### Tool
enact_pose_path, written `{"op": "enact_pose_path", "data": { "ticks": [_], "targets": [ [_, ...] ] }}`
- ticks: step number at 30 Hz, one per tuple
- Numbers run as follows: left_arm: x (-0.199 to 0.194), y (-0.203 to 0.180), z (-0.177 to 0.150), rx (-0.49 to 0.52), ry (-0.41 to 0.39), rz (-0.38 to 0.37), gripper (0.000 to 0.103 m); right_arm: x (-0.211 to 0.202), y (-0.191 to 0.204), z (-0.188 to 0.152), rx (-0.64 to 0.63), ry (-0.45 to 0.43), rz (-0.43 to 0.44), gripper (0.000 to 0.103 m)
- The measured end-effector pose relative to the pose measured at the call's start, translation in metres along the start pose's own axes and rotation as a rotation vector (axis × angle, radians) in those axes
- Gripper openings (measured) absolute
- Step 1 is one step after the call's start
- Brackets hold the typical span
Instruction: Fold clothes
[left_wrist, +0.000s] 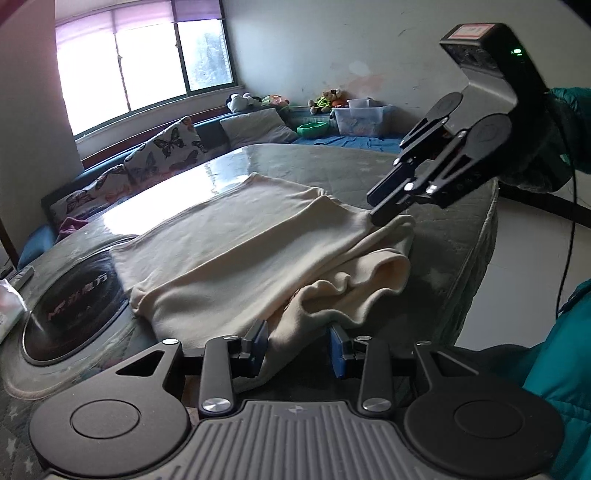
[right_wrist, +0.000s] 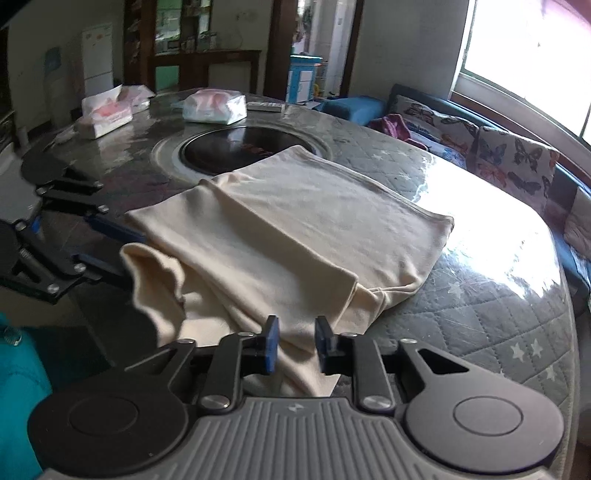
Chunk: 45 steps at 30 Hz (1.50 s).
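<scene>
Blue-padded fingers of the left gripper sit closest to the lens, and a thick bunch of the cream knit garment fills the gap between them. The left claw looks clamped on that bunch at a middling width. In the right wrist view, the right gripper has its pads a narrow gap apart. Cloth runs under and between them, but they do not squeeze it, so I judge that side free.

The garment lies on the grey quilted, star-printed table cover, stretching from the rim of the black round hob out towards the person. Its hob-side part is flat with one panel already laid over. The part farthest from the hob is rumpled, with a loose flap drooping past the table's edge.

The step in hand looks like bringing that loose end up over the flat panel. To do it well:
- The right claw should take a firm pinch on its corner first, level with the left.
- Both hands should lift only enough to clear the cloth, keep the edge taut between them and travel together towards the hob.
- Set the edge down square on the hob-side hem, then let go.

Uneven height or a one-sided grip would likely drag the flat panel askew.
</scene>
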<state>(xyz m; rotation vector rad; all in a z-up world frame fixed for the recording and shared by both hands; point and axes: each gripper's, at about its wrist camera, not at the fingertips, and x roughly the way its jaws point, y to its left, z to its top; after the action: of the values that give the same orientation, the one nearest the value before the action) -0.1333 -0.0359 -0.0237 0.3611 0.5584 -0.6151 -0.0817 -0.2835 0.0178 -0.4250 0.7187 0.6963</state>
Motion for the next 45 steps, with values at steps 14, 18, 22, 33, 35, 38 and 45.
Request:
{"op": "enact_pose_path", "data": {
  "ticks": [14,18,22,33,35,38,45],
  "targets": [
    [0.006,0.035,0.032,-0.147,-0.059,-0.030,0.009,-0.008,0.037,-0.014,-0.218,-0.028,0.044,0.059],
    [0.014,0.046,0.037,-0.181,-0.047,-0.040,0.009,0.008,0.030,-0.010,-0.198,-0.054,0.040,0.058],
    [0.016,0.051,0.038,-0.203,-0.041,-0.053,0.009,0.024,0.023,-0.005,-0.180,-0.063,0.045,0.049],
    [0.003,0.037,0.018,-0.160,-0.033,-0.016,0.034,0.027,-0.004,0.021,-0.010,-0.038,0.142,0.013],
    [0.000,0.034,0.014,-0.141,-0.032,-0.002,0.037,0.025,-0.008,0.026,0.013,-0.043,0.149,0.013],
    [-0.002,0.028,0.008,-0.100,-0.026,0.023,0.046,0.021,-0.014,0.033,0.043,-0.050,0.158,0.013],
    [0.003,0.014,-0.004,0.011,-0.024,0.098,0.046,0.021,-0.020,0.046,0.063,-0.068,0.151,0.011]
  ]
}}
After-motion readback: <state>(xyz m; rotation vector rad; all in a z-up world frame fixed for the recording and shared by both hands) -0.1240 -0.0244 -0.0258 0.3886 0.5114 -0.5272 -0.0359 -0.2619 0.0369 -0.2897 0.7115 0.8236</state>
